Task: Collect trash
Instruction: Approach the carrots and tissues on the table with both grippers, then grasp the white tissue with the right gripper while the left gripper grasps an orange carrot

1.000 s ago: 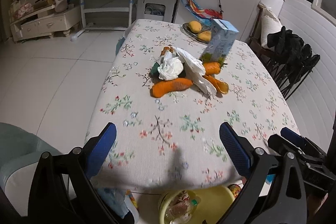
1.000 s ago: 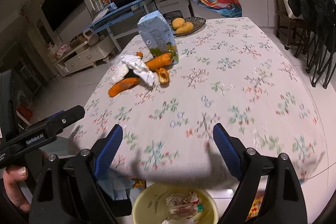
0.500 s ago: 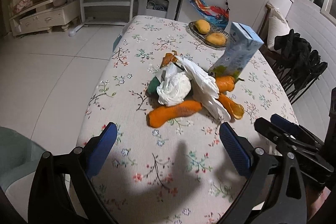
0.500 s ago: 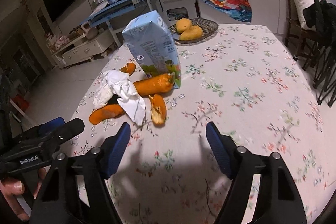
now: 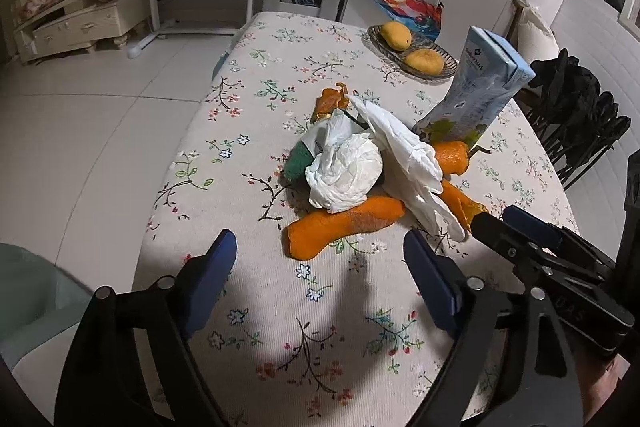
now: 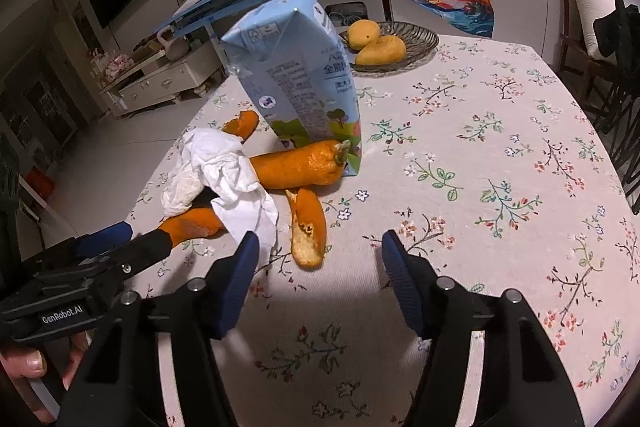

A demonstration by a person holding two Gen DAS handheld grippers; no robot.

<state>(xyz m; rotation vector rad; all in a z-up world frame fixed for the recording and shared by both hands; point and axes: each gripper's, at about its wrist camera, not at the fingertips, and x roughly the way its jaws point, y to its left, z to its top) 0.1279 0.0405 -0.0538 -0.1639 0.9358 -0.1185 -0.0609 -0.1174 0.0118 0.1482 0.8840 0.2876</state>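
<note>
Nearest to me are the two grippers, both low over the flowered table point(image 5: 224, 131) and both empty. The left gripper point(image 5: 320, 267) has its jaws fairly wide but closing, with only cloth between them. Just beyond it lies the long orange peel point(image 5: 340, 225), with its long axis across the gripper's line, a little to the right of centre. The right gripper point(image 6: 316, 259) is narrower and also closing; the short curled peel point(image 6: 308, 227) lies just in front of its left finger point(image 6: 240, 267), long axis pointing almost toward the gripper. Behind the peels sits the crumpled tissue point(image 5: 346, 175), on top of the pile. Farther back the blue carton point(image 6: 296, 79) stands upright, touching another peel. I judge each hand has its own peel nearest.
</note>
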